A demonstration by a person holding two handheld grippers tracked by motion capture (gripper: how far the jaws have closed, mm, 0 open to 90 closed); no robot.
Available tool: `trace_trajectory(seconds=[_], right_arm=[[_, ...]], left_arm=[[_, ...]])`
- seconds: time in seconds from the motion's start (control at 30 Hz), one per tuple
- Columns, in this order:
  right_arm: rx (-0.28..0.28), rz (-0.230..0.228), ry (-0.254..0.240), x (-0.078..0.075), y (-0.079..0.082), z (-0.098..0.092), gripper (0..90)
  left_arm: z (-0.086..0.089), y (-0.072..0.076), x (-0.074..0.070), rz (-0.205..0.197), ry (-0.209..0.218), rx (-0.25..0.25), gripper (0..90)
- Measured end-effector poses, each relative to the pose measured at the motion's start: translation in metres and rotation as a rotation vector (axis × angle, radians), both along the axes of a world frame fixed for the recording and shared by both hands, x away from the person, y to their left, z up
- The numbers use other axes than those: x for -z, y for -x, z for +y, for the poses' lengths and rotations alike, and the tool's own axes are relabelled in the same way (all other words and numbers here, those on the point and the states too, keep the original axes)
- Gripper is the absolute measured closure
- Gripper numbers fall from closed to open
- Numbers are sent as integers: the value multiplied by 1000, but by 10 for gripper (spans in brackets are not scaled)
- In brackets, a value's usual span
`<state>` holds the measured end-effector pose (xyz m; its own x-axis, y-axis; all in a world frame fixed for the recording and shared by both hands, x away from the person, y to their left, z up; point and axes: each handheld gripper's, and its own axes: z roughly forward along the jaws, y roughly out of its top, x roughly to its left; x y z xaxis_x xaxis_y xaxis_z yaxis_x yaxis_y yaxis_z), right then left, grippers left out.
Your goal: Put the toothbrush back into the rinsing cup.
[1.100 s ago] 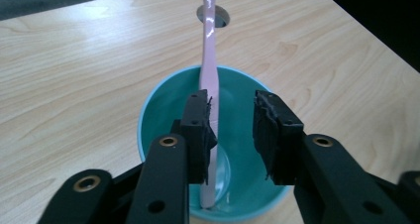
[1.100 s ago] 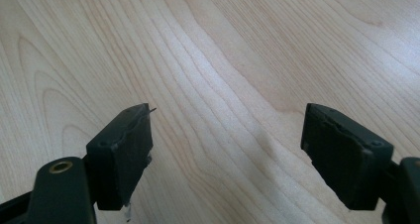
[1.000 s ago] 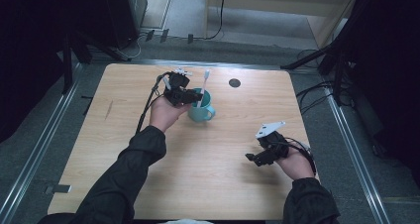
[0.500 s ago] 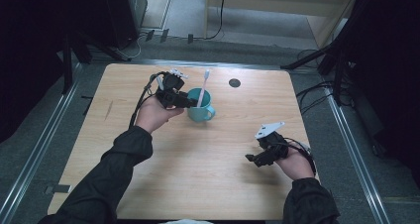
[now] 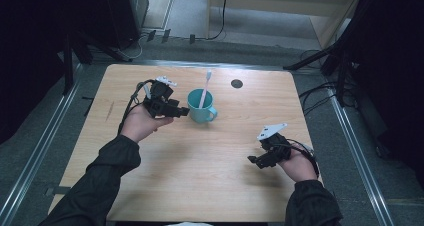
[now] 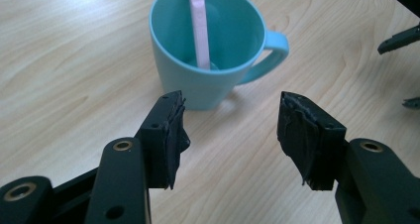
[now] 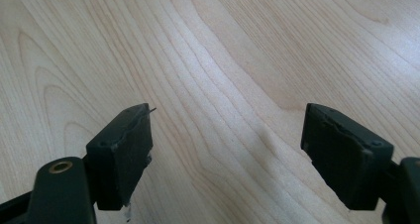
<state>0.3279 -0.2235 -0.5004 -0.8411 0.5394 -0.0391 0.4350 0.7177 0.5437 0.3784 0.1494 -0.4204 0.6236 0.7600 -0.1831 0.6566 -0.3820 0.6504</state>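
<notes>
Teal mug [image 5: 201, 107] with pink toothbrush [image 5: 204, 89] standing upright at 12 o'clock on counter [image 5: 200, 176]. Left tool [image 6: 230, 130] just opened, empty, beside mug at 9 o'clock; withdraw level, avoiding rim. Right tool [image 5: 256, 160] open, idle.

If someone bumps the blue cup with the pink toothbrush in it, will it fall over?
Probably not easily: the cup stands upright on the flat wooden table, looks squat and seems steady. It would more likely slide. The toothbrush only leans loose against the rim, so it may rattle or swing round. A push up high could still tip it.
</notes>
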Motion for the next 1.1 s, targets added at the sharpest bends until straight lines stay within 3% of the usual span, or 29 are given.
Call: trace_trajectory(seconds=[0.3, 0.43, 0.9, 0.97, 1.1], right_arm=[[-1, 2, 0, 0, -1, 2, 198], [0, -2, -2, 0, -2, 2, 198], [-14, 0, -1, -2, -6, 7, 199], [-14, 1, -1, -2, -7, 7, 198], [-16, 1, -1, -2, -7, 7, 198]], left_arm=[[13, 15, 9, 14, -3, -1, 425], [20, 23, 16, 27, 17, 2, 425], [41, 42, 30, 36, -14, -23, 410], [45, 46, 35, 33, -41, -18, 408], [50, 50, 38, 35, -49, -24, 404]])
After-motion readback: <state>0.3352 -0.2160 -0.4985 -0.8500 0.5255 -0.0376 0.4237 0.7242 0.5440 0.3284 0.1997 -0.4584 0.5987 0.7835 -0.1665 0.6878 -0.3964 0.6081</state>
